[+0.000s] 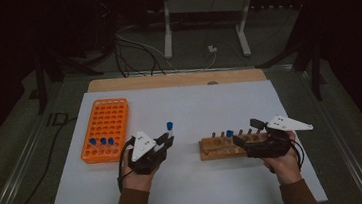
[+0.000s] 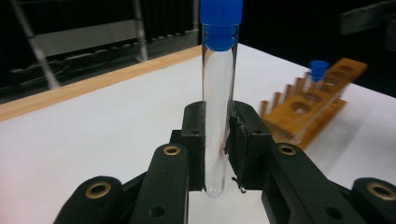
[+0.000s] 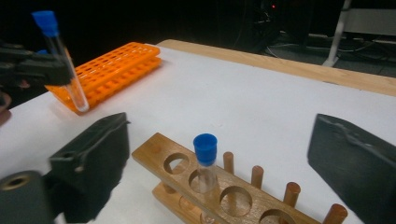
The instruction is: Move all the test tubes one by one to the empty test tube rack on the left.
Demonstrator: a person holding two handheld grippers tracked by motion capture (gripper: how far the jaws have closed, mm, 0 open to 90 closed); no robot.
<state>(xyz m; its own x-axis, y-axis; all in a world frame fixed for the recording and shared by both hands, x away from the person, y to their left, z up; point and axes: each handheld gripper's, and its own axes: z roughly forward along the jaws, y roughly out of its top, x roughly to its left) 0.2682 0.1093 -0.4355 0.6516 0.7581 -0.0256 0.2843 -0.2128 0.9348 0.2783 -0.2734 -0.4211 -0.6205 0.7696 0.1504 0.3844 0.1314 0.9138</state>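
Between the racks: left gripper (image 1: 168,139) clamps blue-capped tube (image 2: 218,93) upright | right gripper (image 3: 219,158) jaws wide around capped tube (image 3: 205,163) in wooden rack (image 1: 223,147)

A white sheet (image 1: 189,106) is spread over a wooden tabletop (image 1: 177,79), whose far edge is left bare. Beyond the table, cables (image 1: 136,48) are strewn on the floor near a white metal stand (image 1: 205,9). The surroundings are kept dark.
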